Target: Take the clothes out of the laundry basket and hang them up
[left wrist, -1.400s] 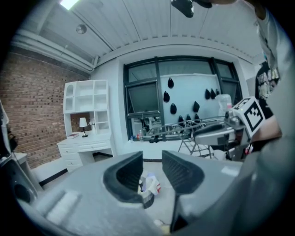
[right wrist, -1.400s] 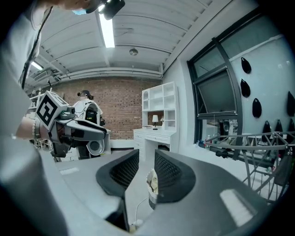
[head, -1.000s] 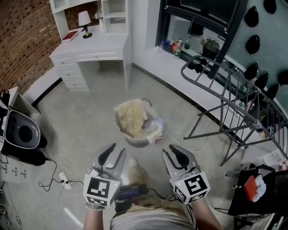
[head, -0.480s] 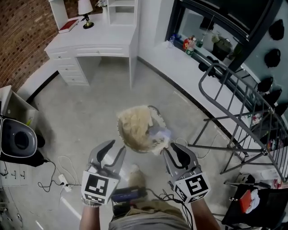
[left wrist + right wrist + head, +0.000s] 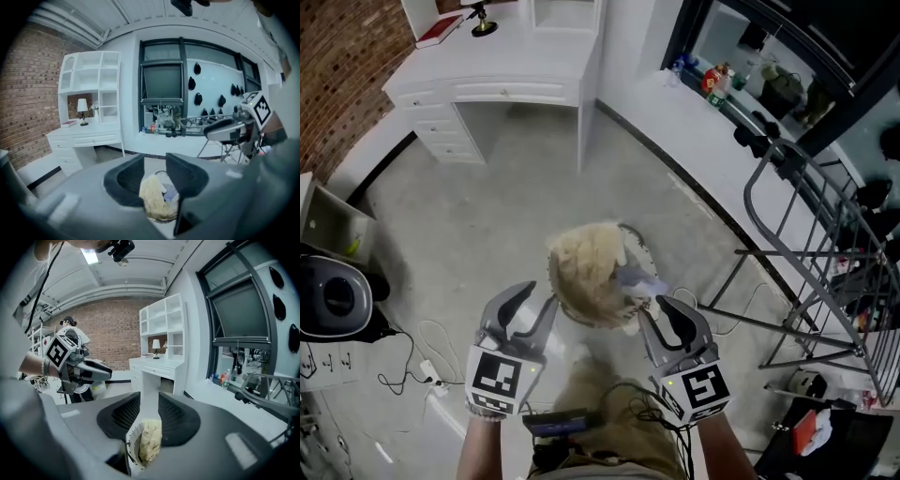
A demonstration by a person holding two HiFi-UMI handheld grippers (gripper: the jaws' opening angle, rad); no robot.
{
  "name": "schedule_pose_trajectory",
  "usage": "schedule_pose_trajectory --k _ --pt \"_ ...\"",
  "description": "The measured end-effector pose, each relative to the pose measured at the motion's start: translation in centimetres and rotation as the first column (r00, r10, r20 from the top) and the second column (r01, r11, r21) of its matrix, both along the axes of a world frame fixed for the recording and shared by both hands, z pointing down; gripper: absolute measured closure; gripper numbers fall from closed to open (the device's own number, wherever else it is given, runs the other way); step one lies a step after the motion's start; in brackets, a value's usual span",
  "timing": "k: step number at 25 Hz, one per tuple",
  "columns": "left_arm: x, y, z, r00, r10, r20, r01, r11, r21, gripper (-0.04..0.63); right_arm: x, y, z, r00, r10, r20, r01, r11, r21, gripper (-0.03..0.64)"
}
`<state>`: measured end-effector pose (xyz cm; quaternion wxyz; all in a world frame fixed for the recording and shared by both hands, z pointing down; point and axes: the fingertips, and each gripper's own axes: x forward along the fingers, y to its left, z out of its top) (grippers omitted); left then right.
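Note:
A round laundry basket [image 5: 630, 246] stands on the grey floor, heaped with a cream fluffy garment [image 5: 586, 281] and a pale lilac cloth [image 5: 639, 278]. My left gripper [image 5: 534, 305] hangs just short of the basket's near left side, open, with nothing between its fingers; its jaws have been opening slightly. My right gripper [image 5: 664, 314] is at the near right side, open and empty, its jaws just opening wider. The basket [image 5: 159, 201] shows through the left gripper's [image 5: 154, 176] gap. The basket [image 5: 143, 441] appears likewise below the right gripper [image 5: 149, 411].
A metal drying rack [image 5: 825, 234] stands to the right. A white desk [image 5: 497, 75] is at the back left, and a sill with bottles [image 5: 712, 80] at the back. A black appliance [image 5: 333, 300] and cables [image 5: 422, 366] lie at the left.
Both grippers have moved forward and a little down towards the basket, which now sits right at their fingertips. Neither has taken hold of anything.

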<state>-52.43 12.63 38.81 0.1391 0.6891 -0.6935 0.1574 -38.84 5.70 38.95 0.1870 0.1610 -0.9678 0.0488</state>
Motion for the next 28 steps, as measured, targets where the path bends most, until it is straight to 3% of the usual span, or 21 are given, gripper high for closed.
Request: schedule_pose_trajectory --k 14,23,28 --pt "-5.0 -5.7 7.8 0.996 -0.084 -0.038 0.081 0.994 -0.071 0.451 -6.6 -7.0 6.4 0.993 -0.11 -0.041 0.108 0.992 -0.061 0.509" --pt "-8.2 -8.3 17.8 0.984 -0.14 -0.106 0.121 0.978 -0.168 0.435 -9.5 -11.3 13.6 0.986 -0.155 -0.062 0.149 0.984 -0.098 0.509" --pt "-9.9 -8.9 24.4 0.983 -0.151 -0.108 0.119 0.959 -0.255 0.422 -10.8 -12.7 18.0 0.981 -0.178 -0.073 0.168 0.978 -0.122 0.509"
